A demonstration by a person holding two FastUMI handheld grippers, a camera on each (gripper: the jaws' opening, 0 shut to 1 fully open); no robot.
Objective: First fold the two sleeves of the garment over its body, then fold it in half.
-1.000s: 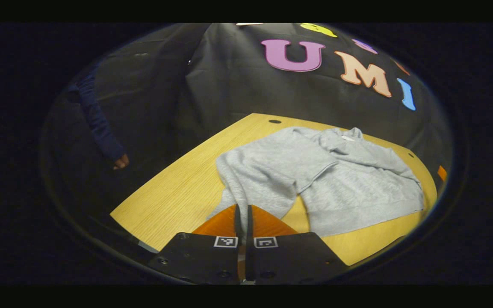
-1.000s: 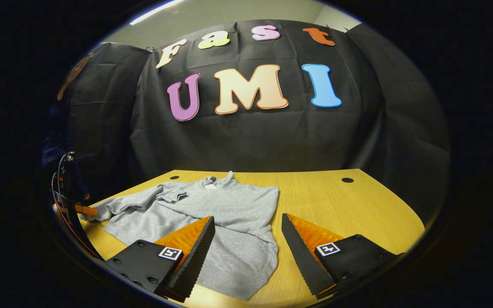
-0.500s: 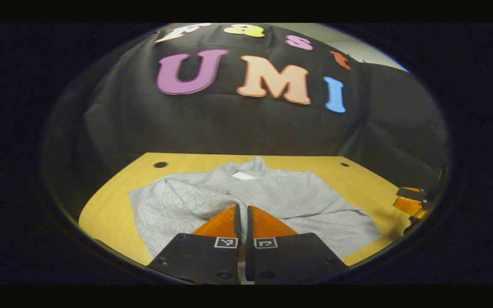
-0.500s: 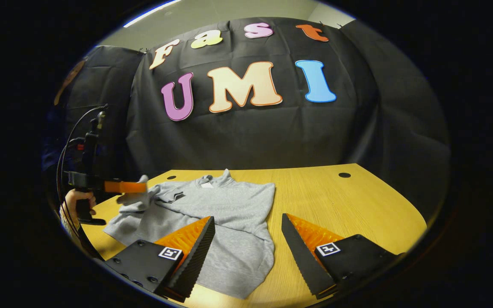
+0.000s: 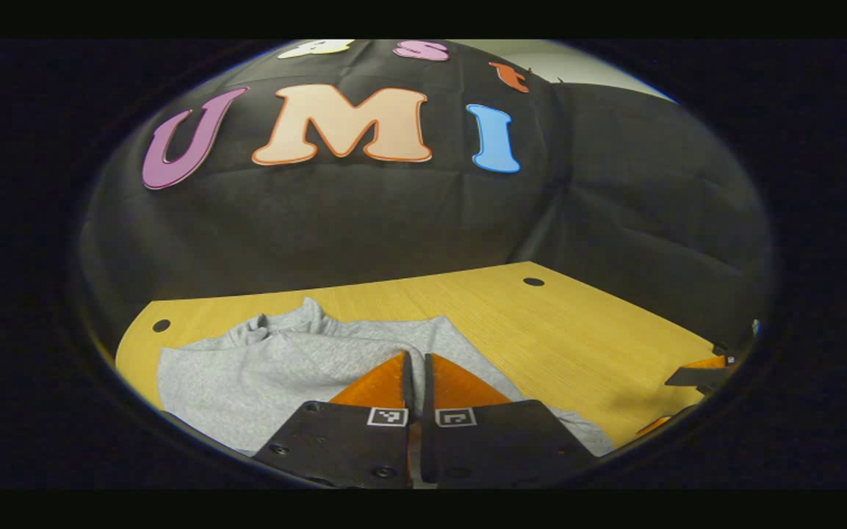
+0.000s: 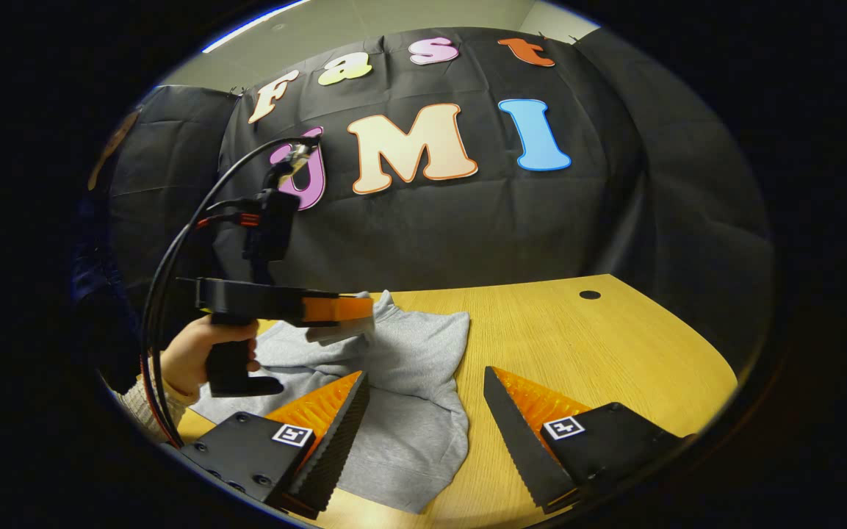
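Observation:
A grey sweatshirt (image 6: 408, 419) lies on the yellow wooden table (image 6: 599, 353), collar toward the booth wall. In the right gripper view, a hand (image 6: 195, 353) holds my left gripper (image 6: 366, 308) above the sweatshirt's body, and a grey sleeve cuff (image 6: 339, 334) hangs from its tips. In the left gripper view the left gripper (image 5: 416, 358) is shut, with the sweatshirt (image 5: 276, 367) spread below it. My right gripper (image 6: 425, 375) stands open over the sweatshirt's right edge, nothing between its fingers. The right gripper (image 5: 695, 376) also appears at the far right of the left gripper view.
Black cables (image 6: 173, 250) trail from the left gripper. The table has small round holes (image 6: 590, 294) near its back corners. Bare wood (image 5: 541, 330) stretches to the right of the sweatshirt. Black cloth closes off the back and sides.
The left gripper has lifted the sleeve from the table's left edge and carried it rightward over the sweatshirt's body. The right gripper has stayed open in place.

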